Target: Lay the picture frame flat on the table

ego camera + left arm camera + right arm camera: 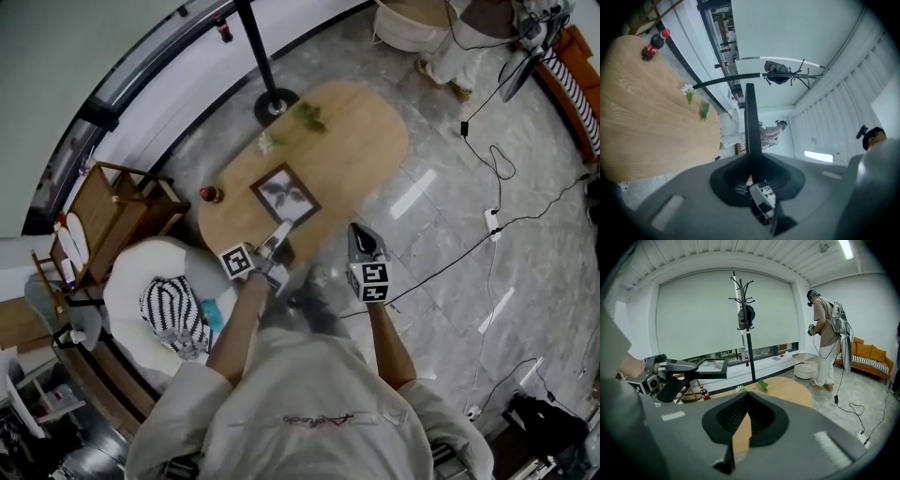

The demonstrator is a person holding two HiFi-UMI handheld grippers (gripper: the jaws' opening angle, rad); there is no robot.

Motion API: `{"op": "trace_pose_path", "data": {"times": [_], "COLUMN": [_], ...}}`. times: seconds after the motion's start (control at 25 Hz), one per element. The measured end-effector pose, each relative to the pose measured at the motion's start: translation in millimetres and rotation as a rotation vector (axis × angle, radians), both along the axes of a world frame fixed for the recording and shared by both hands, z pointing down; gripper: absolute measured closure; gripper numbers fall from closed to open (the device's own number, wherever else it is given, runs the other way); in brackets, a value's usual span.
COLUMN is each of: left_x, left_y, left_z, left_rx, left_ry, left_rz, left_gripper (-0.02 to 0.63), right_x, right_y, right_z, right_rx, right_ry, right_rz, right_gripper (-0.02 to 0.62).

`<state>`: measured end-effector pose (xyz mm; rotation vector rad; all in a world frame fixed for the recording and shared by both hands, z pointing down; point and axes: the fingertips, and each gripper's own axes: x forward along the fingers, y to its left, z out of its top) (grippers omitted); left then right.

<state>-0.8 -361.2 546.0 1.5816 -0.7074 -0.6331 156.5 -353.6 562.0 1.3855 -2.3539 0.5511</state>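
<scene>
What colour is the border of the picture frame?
Dark, almost black; the picture frame shows best in the head view.

Bright, even indoor light; pale glare streaks on the glossy floor (pixel 412 194); fisheye edges curve and darken.

The table (pixel 366 131) is pale wood with a fine grain. At centre, the frame (pixel 286 195) is black around a grey-white picture with a dark leaf shape. The left gripper (pixel 279 232) and right gripper (pixel 358 230) are grey with black pads, and their cubes carry black-and-white square markers. The floor (pixel 450 216) is grey veined marble. At lower left, a black-and-white striped cloth (pixel 173 312) lies on a white seat (pixel 131 281). The bottle (pixel 654 44) is dark with a red cap. The sofa (pixel 574 89), upper right, is orange.
</scene>
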Motion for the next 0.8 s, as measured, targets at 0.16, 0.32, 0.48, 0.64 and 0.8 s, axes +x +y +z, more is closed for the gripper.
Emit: {"op": "trace_pose_path", "data": {"times": [0.16,0.32,0.48,0.64,0.8], "left_x": [-8.7,-17.6,-27.1,-36.2,-46.5], "left_y": [-6.7,-13.0,-13.6,-12.4,-11.1], "left_z": [15.9,29.3,35.8,41.0,48.6], "left_rx": [-0.016,-0.015,-0.026,-0.037,-0.045], "left_ry": [-0.002,-0.01,0.014,0.023,0.033], "left_rz": [0.014,0.036,0.052,0.07,0.081], "left_gripper": [0.538,0.538,0.538,0.538,0.538], "right_x": [-5.7,-14.9,-32.6,-47.8,-60.8], "right_y": [-7.1,-13.5,-15.3,-12.3,-7.8], "right_z": [13.4,24.4,32.3,35.3,43.2], "right_rx": [-0.011,-0.015,-0.017,-0.022,-0.029], "right_ry": [0.012,0.021,0.029,0.027,0.031], "right_rz": [0.008,0.019,0.022,0.031,0.04], "right_gripper": [0.592,0.592,0.592,0.592,0.592]}}
